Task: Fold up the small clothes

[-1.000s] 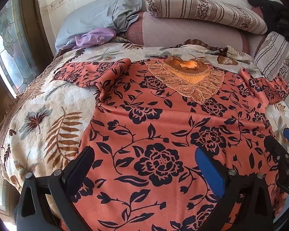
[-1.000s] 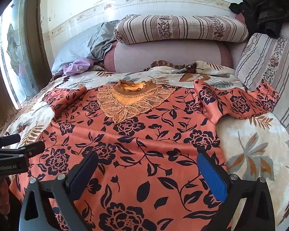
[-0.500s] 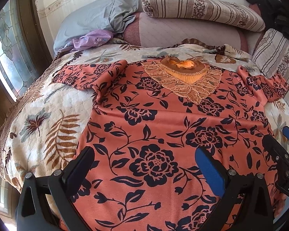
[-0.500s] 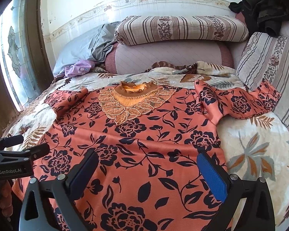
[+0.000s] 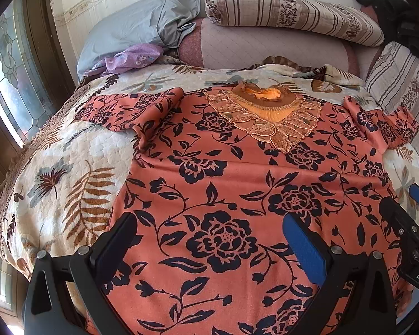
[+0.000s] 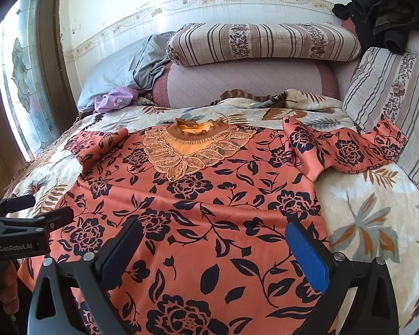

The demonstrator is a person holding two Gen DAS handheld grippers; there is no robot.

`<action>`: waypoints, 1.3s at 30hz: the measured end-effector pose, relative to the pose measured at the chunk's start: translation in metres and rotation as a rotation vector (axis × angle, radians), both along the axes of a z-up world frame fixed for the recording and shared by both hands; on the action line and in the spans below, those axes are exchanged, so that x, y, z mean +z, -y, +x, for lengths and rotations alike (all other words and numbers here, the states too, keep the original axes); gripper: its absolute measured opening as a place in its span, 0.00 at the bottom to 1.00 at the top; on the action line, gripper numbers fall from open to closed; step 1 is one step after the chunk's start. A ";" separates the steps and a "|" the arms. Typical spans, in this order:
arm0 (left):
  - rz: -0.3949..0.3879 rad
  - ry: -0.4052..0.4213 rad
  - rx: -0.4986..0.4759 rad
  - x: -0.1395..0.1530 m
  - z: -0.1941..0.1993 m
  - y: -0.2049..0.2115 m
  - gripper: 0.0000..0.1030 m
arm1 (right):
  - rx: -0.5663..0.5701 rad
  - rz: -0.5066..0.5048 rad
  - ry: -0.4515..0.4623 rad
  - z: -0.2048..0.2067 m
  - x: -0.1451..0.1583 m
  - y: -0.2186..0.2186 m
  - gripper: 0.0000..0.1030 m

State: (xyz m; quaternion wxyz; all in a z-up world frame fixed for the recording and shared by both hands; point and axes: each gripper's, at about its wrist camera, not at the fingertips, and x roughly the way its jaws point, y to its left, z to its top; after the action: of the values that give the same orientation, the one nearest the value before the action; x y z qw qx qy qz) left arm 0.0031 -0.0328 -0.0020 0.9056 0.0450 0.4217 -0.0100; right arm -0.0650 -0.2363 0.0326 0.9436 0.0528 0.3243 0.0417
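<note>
Orange floral top point(image 5: 231, 184) lies spread flat, front up, on the leaf-print bedspread point(image 5: 69, 173), lace collar point(image 5: 265, 117) at the far end toward the pillows point(image 6: 262, 43), both sleeves out to the sides. Left gripper point(image 5: 209, 240) and right gripper point(image 6: 213, 248) hover over the near hem, jaws spread wide, holding nothing. Left sleeve point(image 5: 128, 109) is rumpled, right sleeve point(image 6: 346, 148) runs up against a striped cushion point(image 6: 393, 83).

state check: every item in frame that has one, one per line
Orange floral top: spread flat on the bed, front up, unfolded.
Its left sleeve: bunched and creased.
Its right sleeve: spread out sideways, wrinkled, cuff against the striped cushion.
Left tongs: open, empty, over the hem.
Right tongs: open, empty, over the hem.
Grey pillow: rumpled.
Black garment: heaped in the corner.
</note>
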 end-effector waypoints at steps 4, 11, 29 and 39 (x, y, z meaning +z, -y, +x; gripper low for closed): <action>-0.001 0.001 0.001 0.000 0.000 0.000 1.00 | 0.000 -0.001 0.000 0.000 0.000 0.000 1.00; -0.004 -0.001 0.001 -0.003 0.004 -0.004 1.00 | -0.003 0.001 0.004 -0.001 0.001 0.001 1.00; -0.164 -0.038 0.392 -0.023 0.075 -0.181 1.00 | -0.298 0.266 -0.030 -0.005 -0.005 0.111 1.00; -0.267 0.034 0.277 -0.022 0.098 -0.167 1.00 | -0.417 0.473 -0.050 0.042 -0.012 0.220 1.00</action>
State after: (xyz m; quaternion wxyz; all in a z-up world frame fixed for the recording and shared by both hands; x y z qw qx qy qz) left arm 0.1008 0.1346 -0.0239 0.9033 -0.1336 0.4032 0.0597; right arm -0.0228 -0.4567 0.0211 0.8850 0.3373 0.3108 -0.0795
